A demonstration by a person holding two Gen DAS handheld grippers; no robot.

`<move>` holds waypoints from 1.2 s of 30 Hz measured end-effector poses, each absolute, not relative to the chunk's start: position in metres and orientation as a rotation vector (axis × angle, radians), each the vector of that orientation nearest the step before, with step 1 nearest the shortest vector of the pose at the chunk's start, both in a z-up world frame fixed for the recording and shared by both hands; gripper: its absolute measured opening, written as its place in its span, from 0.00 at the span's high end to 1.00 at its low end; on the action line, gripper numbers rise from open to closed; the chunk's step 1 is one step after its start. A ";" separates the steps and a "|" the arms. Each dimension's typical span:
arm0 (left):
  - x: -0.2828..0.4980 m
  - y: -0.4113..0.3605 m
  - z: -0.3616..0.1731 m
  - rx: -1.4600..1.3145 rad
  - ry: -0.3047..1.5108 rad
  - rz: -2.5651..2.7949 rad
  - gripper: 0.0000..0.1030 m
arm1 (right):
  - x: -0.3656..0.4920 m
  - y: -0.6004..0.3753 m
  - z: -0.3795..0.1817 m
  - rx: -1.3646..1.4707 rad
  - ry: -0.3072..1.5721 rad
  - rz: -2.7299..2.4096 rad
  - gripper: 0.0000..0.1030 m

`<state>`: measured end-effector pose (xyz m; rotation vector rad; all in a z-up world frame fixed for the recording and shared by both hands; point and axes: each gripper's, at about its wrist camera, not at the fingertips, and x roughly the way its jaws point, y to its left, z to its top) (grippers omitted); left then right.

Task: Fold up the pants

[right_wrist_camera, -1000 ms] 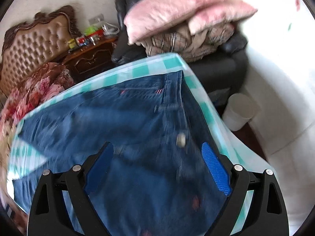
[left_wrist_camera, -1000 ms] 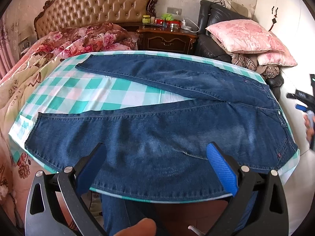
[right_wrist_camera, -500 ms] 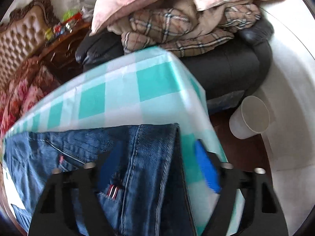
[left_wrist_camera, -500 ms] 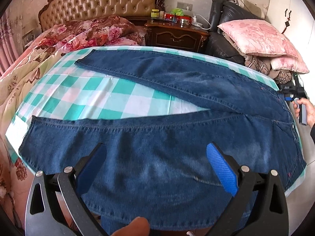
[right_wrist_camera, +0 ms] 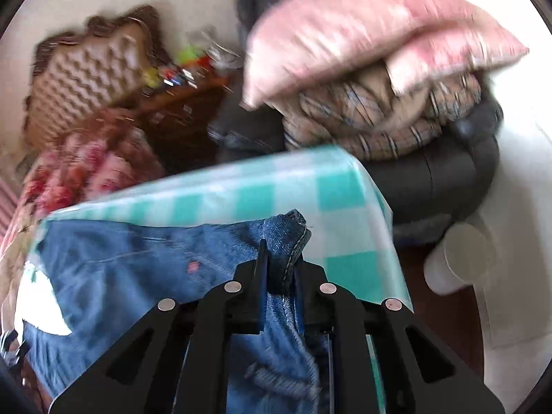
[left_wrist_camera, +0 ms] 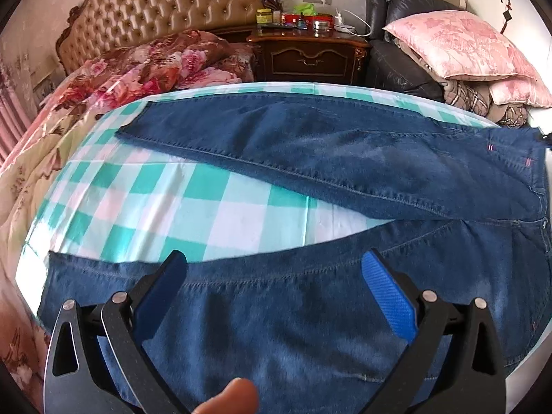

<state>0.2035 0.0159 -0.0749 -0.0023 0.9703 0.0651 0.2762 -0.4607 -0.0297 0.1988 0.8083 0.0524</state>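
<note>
Between the right gripper's (right_wrist_camera: 280, 269) clenched fingers sits a bunched waistband corner of the jeans (left_wrist_camera: 310, 158), spread legs apart over the checked cloth (left_wrist_camera: 224, 207). Above the near leg, the left gripper (left_wrist_camera: 274, 276) hangs released.

The right wrist view is smeared with motion; the headboard (right_wrist_camera: 86, 79), the nightstand clutter (right_wrist_camera: 183, 69) and the pink pillows (right_wrist_camera: 362, 31) blur beyond detail; the right gripper (right_wrist_camera: 281, 269) hides the denim fold it pinches; the jeans (left_wrist_camera: 310, 327) run off the left view's bottom edge, beneath the left gripper (left_wrist_camera: 272, 293).
</note>
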 end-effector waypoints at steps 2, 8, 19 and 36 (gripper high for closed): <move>0.217 0.019 -0.075 -0.032 0.991 0.036 0.01 | 0.256 -0.447 -0.011 0.187 0.766 0.093 0.86; 0.293 0.066 -0.068 -0.459 0.994 -0.179 0.02 | 0.188 -0.416 0.021 0.190 0.685 0.196 0.86; 0.474 0.113 -0.127 -0.967 1.139 -0.211 0.32 | 0.115 -0.405 0.040 0.198 0.629 0.281 0.86; 0.495 0.163 -0.139 -1.089 1.183 -0.063 0.97 | 0.064 -0.416 0.030 0.159 0.642 0.333 0.87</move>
